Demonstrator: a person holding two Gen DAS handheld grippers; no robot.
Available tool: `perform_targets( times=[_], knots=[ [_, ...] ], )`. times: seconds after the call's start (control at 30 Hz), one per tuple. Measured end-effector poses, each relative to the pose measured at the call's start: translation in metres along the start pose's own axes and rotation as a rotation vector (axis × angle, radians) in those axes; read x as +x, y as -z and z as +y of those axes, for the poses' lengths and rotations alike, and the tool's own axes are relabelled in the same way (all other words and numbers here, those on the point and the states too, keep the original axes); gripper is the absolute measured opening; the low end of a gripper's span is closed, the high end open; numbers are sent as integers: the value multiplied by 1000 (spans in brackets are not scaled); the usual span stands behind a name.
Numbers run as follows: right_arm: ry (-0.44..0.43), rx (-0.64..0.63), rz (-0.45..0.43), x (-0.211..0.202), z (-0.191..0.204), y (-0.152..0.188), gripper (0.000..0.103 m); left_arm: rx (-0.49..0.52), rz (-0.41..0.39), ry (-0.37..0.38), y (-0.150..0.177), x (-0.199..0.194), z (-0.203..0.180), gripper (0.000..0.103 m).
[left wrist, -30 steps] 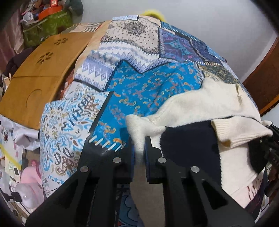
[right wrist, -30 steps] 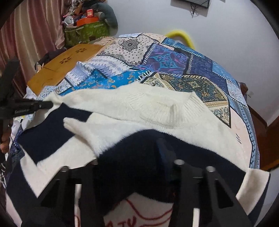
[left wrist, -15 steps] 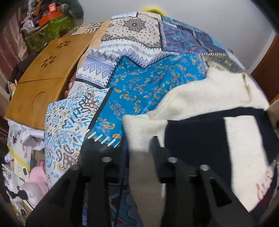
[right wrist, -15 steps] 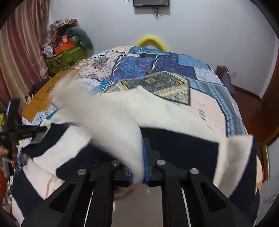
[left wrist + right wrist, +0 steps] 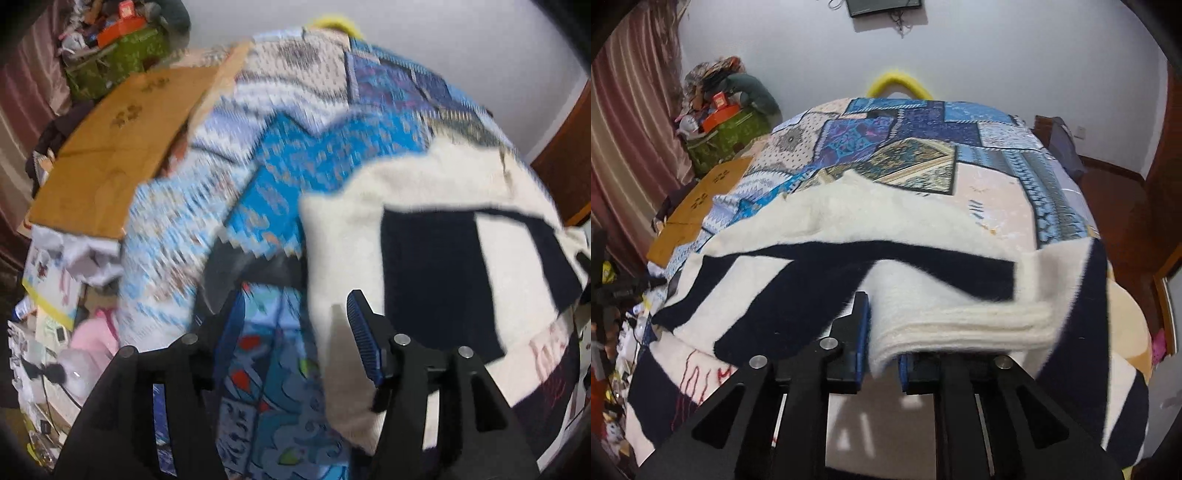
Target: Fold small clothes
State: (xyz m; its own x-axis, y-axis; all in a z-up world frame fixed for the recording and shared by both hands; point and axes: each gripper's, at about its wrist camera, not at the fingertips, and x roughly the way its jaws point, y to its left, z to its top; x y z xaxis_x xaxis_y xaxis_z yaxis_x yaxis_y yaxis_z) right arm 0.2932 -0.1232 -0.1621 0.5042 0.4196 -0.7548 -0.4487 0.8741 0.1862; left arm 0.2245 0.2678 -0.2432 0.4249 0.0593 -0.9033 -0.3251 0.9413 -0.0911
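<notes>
The fluffy cream-and-navy sweater [image 5: 820, 236] is lying on the patchwork quilt [image 5: 997, 155]. The right tongs [image 5: 881, 354] are pinching its ribbed cuff [image 5: 960, 325]. The left tongs [image 5: 295, 332] are gaping wide, holding nothing.

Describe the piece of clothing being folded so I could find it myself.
Look at the big bed under a patchwork quilt of blue patterned panels. At its near end lies a fluffy sweater, cream with wide navy bands, one cream fold passing between the right gripper fingers. It is the only plain, fuzzy thing on that busy print.
</notes>
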Motion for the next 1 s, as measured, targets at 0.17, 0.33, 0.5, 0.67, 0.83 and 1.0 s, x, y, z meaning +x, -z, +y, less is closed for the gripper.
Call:
perform_targets(
  times=[0.17, 0.33, 0.5, 0.67, 0.83, 1.0],
  knots=[
    [42, 40, -19, -9, -23, 4, 12, 48, 31, -62, 19, 20, -16, 57],
    [80, 74, -34, -20, -48, 5, 12, 42, 33, -77, 20, 21, -16, 61],
    [144, 106, -78, -44, -74, 6, 12, 32, 33, -97, 19, 21, -14, 65],
    [159, 130, -114, -73, -93, 7, 17, 67, 10, -140, 14, 10, -27, 64],
    [180, 112, -154, -105, -106, 12, 41, 101, -74, -95, -3, -22, -59, 64],
    [216, 133, -163, -118, -125, 26, 67, 139, -160, -13, -23, -53, -111, 74]
  ],
)
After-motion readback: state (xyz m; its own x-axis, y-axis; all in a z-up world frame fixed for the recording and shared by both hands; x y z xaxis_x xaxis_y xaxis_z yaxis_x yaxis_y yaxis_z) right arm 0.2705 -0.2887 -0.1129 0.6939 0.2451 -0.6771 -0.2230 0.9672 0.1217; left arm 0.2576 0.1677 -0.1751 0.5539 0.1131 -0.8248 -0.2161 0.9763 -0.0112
